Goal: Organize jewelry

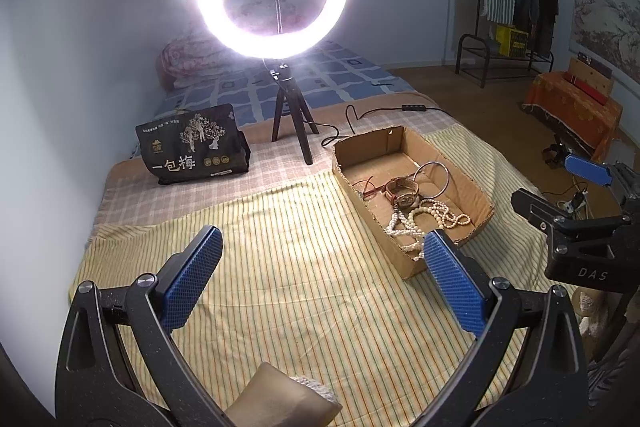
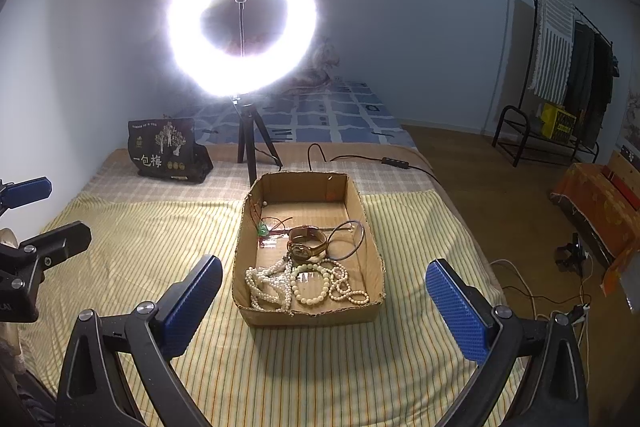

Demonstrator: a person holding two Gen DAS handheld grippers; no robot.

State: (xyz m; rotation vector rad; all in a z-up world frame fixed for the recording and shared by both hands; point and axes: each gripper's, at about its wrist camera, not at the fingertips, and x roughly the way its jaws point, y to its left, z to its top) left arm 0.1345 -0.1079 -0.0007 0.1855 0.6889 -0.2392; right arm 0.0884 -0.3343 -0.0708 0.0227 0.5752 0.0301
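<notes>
Glare from the ring light point(image 2: 242, 23) washes out the wall behind it, and the black snack bag point(image 2: 166, 151) at far left shows print too small to read. Centre stage, the cardboard box point(image 2: 256, 315) sits on the striped yellow cloth point(image 2: 132, 239), holding pearl strands point(image 2: 276, 283), a watch point(image 2: 306, 243) and a thin bangle point(image 2: 348, 239), tangled together. Off right, wood floor and a clothes rack point(image 2: 560, 67). Left gripper point(image 1: 320, 275) hovers wide open, empty, beside the box; right gripper point(image 2: 324, 299) gapes empty before it.
</notes>
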